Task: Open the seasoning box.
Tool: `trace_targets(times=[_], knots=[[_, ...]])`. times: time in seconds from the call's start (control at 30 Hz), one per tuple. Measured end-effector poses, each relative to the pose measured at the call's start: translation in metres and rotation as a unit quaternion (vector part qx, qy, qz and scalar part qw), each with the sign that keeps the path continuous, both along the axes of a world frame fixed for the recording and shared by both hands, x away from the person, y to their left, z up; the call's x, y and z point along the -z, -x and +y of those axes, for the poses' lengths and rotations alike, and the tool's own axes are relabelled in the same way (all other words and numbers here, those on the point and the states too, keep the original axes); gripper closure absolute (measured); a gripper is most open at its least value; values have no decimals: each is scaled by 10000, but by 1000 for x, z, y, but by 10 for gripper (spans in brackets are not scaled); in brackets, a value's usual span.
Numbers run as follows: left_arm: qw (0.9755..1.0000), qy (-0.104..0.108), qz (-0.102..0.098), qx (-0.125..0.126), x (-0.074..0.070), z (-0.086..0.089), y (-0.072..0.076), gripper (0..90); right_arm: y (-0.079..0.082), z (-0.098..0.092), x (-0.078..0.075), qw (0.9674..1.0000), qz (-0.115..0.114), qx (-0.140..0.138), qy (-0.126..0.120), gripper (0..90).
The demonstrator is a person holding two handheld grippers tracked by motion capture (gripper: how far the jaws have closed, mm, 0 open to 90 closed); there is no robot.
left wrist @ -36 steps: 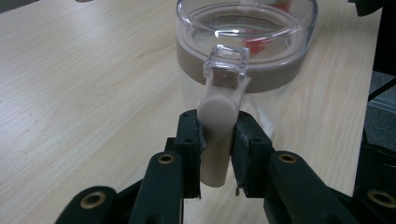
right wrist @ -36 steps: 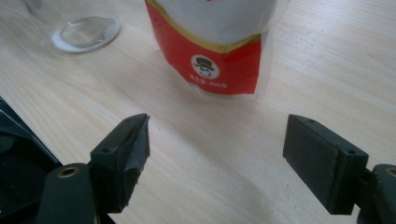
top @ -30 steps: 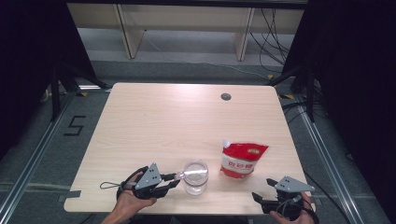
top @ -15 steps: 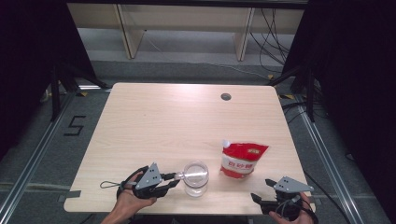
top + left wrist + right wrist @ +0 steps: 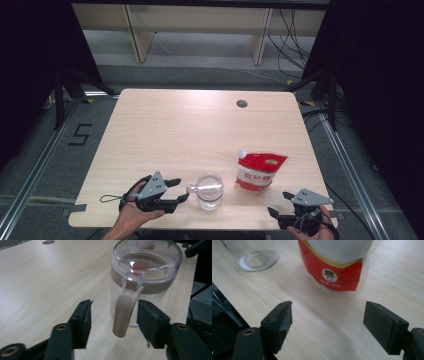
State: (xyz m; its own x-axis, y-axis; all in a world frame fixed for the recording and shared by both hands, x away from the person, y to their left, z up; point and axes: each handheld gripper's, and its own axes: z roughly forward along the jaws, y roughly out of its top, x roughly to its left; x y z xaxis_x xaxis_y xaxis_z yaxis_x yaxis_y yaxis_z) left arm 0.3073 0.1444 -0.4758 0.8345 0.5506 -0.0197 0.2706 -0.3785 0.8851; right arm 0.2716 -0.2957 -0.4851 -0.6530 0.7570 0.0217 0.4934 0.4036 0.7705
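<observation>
High view shows the bench, a pale wooden top with a round hole near its far edge toward the right corner. A red and white pouch stands toward the near right corner, a little back from the near edge. Just left of it, close to the near edge around its middle, stands a clear jug with a lid and a beige handle that points toward the left gripper. That gripper lies near the near left part of the edge; its fingers have just been opening and now stand apart on either side of the handle, with a gap on both sides, so nothing is gripped. The right gripper sits at the near right corner, its fingers spread wide and bare, aimed at the pouch but well short of it.
</observation>
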Motion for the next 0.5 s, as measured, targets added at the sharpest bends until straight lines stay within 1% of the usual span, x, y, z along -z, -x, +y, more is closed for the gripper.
trace_targets(times=[0.03, 0.07, 0.13, 0.17, 0.2, 0.23, 0.27, 0.3, 0.33, 0.4, 0.43, 0.47, 0.5], knots=[[10000, 21, 51, 3, -4, 1, 1, 365, 0, 0, 0, 10000, 2, -8, -1, 242], [10000, 21, 51, 3, -4, 1, 1, 350, 0, 0, 0, 10000, 7, 3, -1, 241], [9999, 61, 148, 21, -9, 2, 2, 326, 2, 0, -1, 9999, 100, 109, -8, 241], [9998, 75, 165, 31, -10, 1, 3, 314, 1, -1, -1, 10000, 10, 82, 19, 241], [9998, 75, 165, 31, -10, 1, 3, 305, 1, -1, -1, 10000, 7, 72, 20, 243], [9997, 103, 213, 57, -12, 1, 4, 305, 0, -1, 0, 10000, 12, 3, -3, 256], [9996, 107, 260, 9, -14, 0, 5, 307, 1, 0, 0, 10000, 5, 2, 23, 265], [9998, 70, 164, 124, -16, 0, 4, 315, 1, 0, -1, 10000, 11, 7, 28, 269], [9995, 145, 259, 75, -18, 0, 7, 328, 2, 1, -1, 10000, 82, 22, 22, 269], [9996, 163, 220, 98, -19, 0, 7, 354, 2, 1, -1, 10000, 77, -16, 28, 269], [9995, 227, 178, 137, -23, 2, 7, 371, 2, 2, 0, 9999, 90, -80, -34, 269], [9992, 335, 191, 88, -24, 1, 9, 387, 2, 2, -1, 9999, 85, -64, -20, 269], [9992, 369, 122, 110, -25, 1, 10, 418, 2, 2, 0, 10000, 20, -55, 26, 270]])
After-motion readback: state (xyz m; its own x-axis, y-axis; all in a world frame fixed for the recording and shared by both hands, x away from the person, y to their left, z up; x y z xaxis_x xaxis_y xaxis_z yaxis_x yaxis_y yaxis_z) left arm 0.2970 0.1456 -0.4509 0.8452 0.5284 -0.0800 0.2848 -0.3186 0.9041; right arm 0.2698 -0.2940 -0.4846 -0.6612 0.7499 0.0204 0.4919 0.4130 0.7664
